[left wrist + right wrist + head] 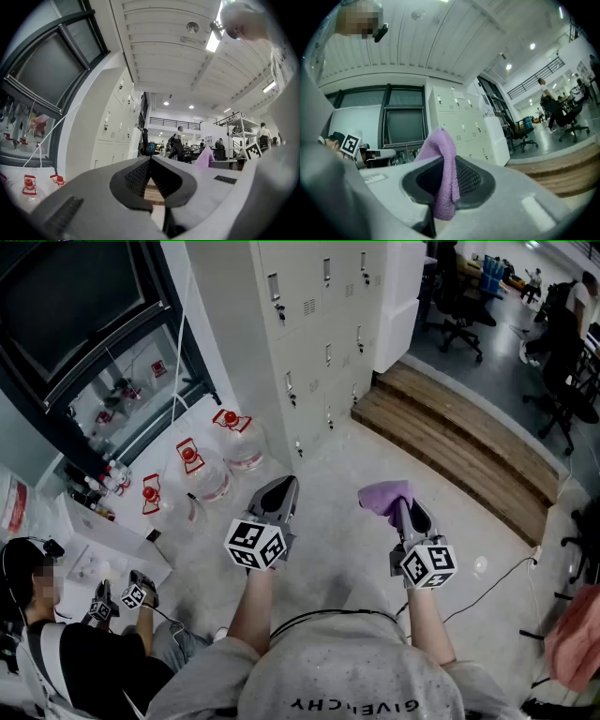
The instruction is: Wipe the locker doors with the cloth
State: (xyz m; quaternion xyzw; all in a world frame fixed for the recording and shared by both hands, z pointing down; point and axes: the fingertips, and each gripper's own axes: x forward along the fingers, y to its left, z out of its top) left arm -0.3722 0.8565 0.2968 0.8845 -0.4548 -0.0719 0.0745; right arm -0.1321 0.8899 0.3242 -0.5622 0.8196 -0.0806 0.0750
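Observation:
The white lockers (pixel 309 324) stand ahead of me, their small doors shut, each with a handle; the same lockers (pixel 464 129) show in the right gripper view and as a tall bank of lockers (pixel 112 136) in the left gripper view. My right gripper (pixel 405 507) is shut on a purple cloth (pixel 384 497), which sticks up between its jaws as a folded purple cloth (pixel 443 173). My left gripper (pixel 279 491) is shut with nothing in it, its tips meeting (pixel 151 161). Both grippers hang above the floor, a step short of the lockers.
Water jugs with red caps (pixel 211 465) stand at the lockers' left. A wooden step (pixel 459 442) runs off to the right. A seated person with two more grippers (pixel 94 634) is at my lower left. Office chairs (pixel 459 306) stand beyond the step. A cable (pixel 497 577) lies on the floor.

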